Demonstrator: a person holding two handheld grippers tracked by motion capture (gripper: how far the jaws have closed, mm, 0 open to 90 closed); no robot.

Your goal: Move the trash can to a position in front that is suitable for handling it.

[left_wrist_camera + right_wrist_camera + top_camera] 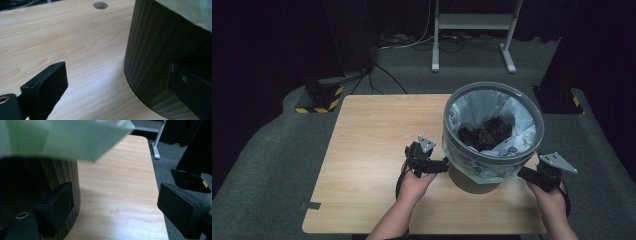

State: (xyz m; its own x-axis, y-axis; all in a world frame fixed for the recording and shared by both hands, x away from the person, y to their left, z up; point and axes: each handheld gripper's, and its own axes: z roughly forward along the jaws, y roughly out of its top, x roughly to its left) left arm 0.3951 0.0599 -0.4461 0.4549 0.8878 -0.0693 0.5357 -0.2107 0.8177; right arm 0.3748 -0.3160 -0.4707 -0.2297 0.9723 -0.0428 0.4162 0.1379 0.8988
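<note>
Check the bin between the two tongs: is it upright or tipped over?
Upright. The bin stands on its base on the table, its rim facing up, with the liner bag folded over it and dark waste inside.

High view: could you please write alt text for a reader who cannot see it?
A grey waste bin with a pale plastic liner and dark scraps inside stands on a wooden table. A person's left hand-held gripper and right hand-held gripper meet its lower sides, jaws open.
</note>
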